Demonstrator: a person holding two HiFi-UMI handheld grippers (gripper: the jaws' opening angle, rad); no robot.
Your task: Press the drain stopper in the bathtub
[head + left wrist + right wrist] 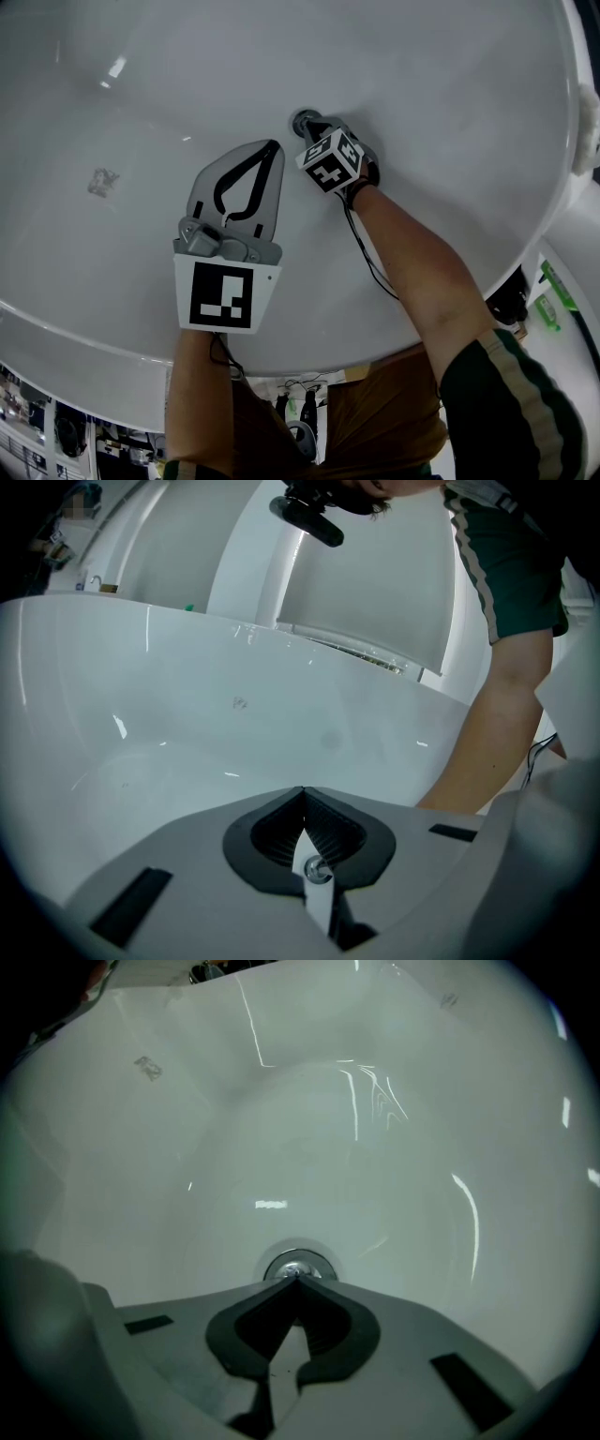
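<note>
The drain stopper (298,1265) is seen low in the white bathtub (441,84). The right gripper (296,1280) is closed, its tips held right at it. The left gripper (302,791) is closed on nothing.

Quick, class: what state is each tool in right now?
Left tool: closed, holding nothing.
Right tool: closed, holding nothing, tips at the drain stopper.
</note>
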